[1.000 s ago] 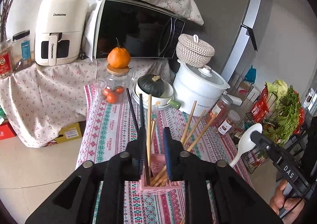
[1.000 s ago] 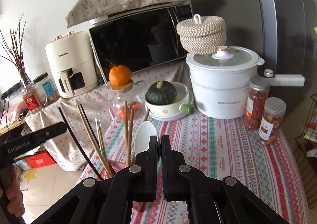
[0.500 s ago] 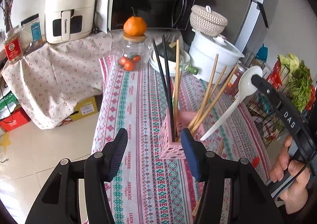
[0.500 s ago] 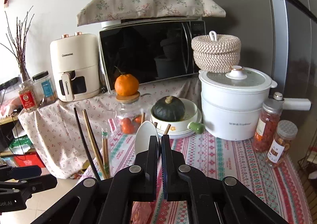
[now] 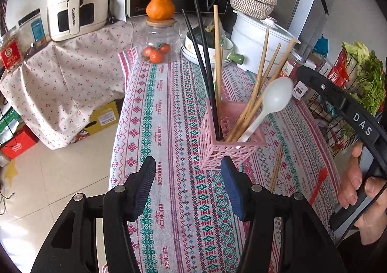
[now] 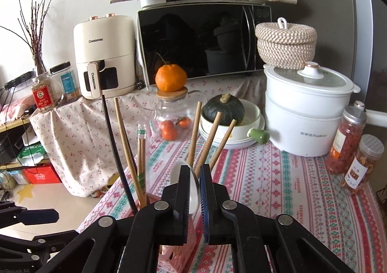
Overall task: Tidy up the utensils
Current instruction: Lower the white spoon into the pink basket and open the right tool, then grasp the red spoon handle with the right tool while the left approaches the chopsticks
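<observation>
A pink lattice holder (image 5: 232, 152) stands on the patterned tablecloth (image 5: 169, 113) with black chopsticks (image 5: 205, 67) and wooden chopsticks (image 5: 263, 74) leaning in it. A white spoon (image 5: 273, 101) stands handle-down in the holder. My left gripper (image 5: 187, 160) hovers open just in front of the holder, nothing between its fingers. In the right wrist view the spoon bowl (image 6: 192, 188) sits between the jaws of my right gripper (image 6: 195, 167), which are opening, with a gap at the blue pad. A loose chopstick (image 5: 275, 169) and a red utensil (image 5: 318, 183) lie right of the holder.
Behind the holder stand a glass jar (image 5: 157, 40) topped by an orange, a bowl with a dark squash (image 6: 223, 108), a white pot (image 6: 304, 113) and two spice jars (image 6: 348, 140). A microwave (image 6: 203, 38) and air fryer (image 6: 104, 55) line the back. Floor lies left of the table edge.
My left gripper opened, let go of the chopsticks and drew back and down from the holder. The right gripper lowered the spoon into the holder and its jaws parted.
</observation>
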A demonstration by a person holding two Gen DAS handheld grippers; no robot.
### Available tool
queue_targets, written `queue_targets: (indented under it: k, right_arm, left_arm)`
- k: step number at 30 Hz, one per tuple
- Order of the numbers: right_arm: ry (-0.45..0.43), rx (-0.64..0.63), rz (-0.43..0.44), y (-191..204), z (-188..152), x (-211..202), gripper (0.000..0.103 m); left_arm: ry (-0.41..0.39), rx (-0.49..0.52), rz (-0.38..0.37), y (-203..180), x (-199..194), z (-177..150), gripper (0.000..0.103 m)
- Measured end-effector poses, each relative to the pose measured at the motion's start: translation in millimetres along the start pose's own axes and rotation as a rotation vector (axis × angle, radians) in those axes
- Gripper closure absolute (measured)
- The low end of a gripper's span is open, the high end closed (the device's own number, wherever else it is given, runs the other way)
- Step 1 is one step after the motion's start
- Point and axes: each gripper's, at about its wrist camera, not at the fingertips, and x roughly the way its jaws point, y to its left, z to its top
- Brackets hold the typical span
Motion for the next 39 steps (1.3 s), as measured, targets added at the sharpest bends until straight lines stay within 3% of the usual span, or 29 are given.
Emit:
queue_targets:
  k: [2,8,10,21,34,39]
  right_arm:
    - [-0.002,0.025,0.024,-5,1,-6,0.075]
    - [0.022,0.083,0.018,-28,5,-30,0.072]
    - [0.046,0.122,-0.002,-42,3,-37,0.064]
    - [0.293,0.288,-0.134,-134,-45,-58,0.045]
    - [0.639,0.388,-0.239,-196,-120,-54,0.042]
    - [0.716,0.403,-0.245,-203,-139,-43,0.042]
  left_arm:
    - [0.005,0.018,0.001,-7,1,-1,0.042]
    - [0.029,0.054,-0.022,-29,3,-8,0.040]
    - [0.038,0.073,-0.029,-38,4,-11,0.039]
    - [0.125,0.171,-0.080,-97,26,-27,0.036]
    - [0.234,0.284,-0.096,-156,63,-48,0.036]
    - [0.262,0.307,-0.080,-164,76,-53,0.036]
